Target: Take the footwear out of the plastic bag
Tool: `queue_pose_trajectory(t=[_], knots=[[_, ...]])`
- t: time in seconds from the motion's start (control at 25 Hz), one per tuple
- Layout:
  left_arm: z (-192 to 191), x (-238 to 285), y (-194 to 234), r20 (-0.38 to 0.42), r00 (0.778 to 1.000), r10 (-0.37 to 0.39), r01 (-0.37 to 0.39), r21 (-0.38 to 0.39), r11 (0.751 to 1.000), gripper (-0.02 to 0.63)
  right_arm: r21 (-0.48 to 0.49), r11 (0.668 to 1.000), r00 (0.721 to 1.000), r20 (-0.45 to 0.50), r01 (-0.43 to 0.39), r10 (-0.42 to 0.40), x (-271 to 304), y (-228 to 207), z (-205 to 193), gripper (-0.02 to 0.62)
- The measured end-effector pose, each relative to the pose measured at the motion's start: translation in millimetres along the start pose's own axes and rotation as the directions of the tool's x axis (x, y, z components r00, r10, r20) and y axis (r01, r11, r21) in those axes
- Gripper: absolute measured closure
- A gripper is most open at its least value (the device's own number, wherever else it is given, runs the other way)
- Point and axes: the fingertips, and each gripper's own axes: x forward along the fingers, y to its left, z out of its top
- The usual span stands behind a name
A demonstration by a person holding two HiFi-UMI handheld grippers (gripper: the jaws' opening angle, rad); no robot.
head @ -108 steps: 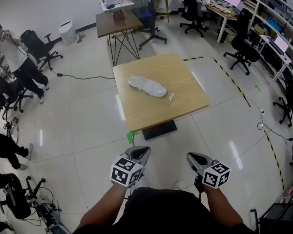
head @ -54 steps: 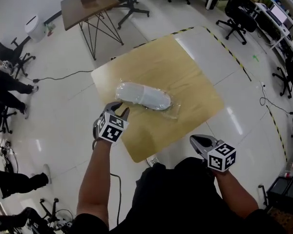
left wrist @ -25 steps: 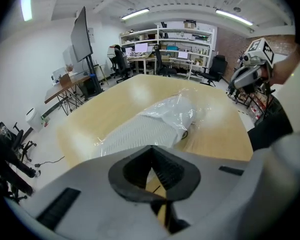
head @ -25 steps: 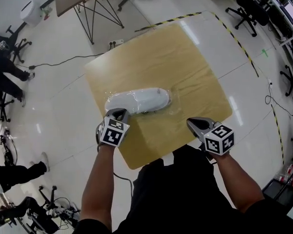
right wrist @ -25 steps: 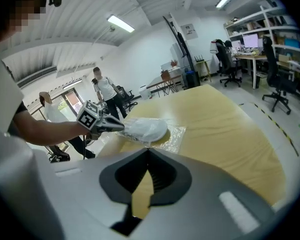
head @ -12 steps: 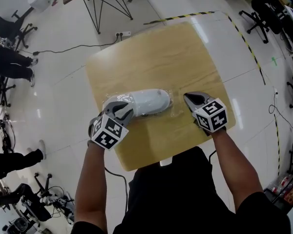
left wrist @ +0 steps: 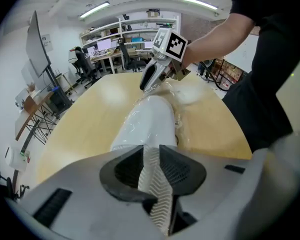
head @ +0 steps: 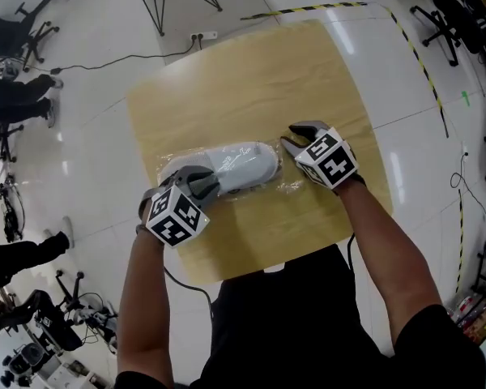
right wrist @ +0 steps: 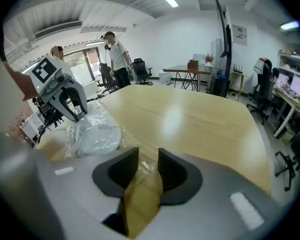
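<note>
Both tongs, shut a second ago, are opening around the bagged shoe (head: pixel 240 161) lying mid-tabletop (head: pixel 251 71), left tongs (head: pixel 196 181) straddling its sole, right tongs (head: pixel 295 138) straddling loose bag (head: pixel 289 186) film, neither gripping yet, so the pull-out is only starting.

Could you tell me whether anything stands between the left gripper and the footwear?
Only the clear plastic bag, which wraps the white shoe. The left gripper, jaws opening, straddles one bagged end; nothing else intervenes.
</note>
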Motion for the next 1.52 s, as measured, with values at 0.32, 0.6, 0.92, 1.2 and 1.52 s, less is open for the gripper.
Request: queue_pose_trajectory(t=[0.32,0.6,0.92,1.2,1.52], knots=[[-7,-1,-4,0.073,0.995,0.065,-0.056,-0.123,0.991,0.544,-0.038,0.999,1.0,0.02,0.02,-0.019,-2,-6,-2,0.52],[-7,1,-4,0.093,0.993,0.073,-0.06,-0.139,0.988,0.549,0.091,0.989,0.989,0.083,0.113,-0.121,-46,-25,-16,0.594],[-6,1,-3,0.085,0.993,0.081,-0.069,-0.136,0.988,0.557,-0.045,0.998,0.998,-0.029,0.053,-0.054,-37,76,-53,0.516],[-7,2,-2,0.072,0.995,0.069,-0.059,-0.135,0.989,0.558,-0.176,0.98,0.992,-0.073,0.09,-0.104,-37,89,-74,0.474],[-7,4,-1,0.069,0.995,0.073,-0.062,-0.151,0.987,0.558,-0.229,0.971,0.993,-0.08,0.066,-0.086,-49,88,-91,0.488]])
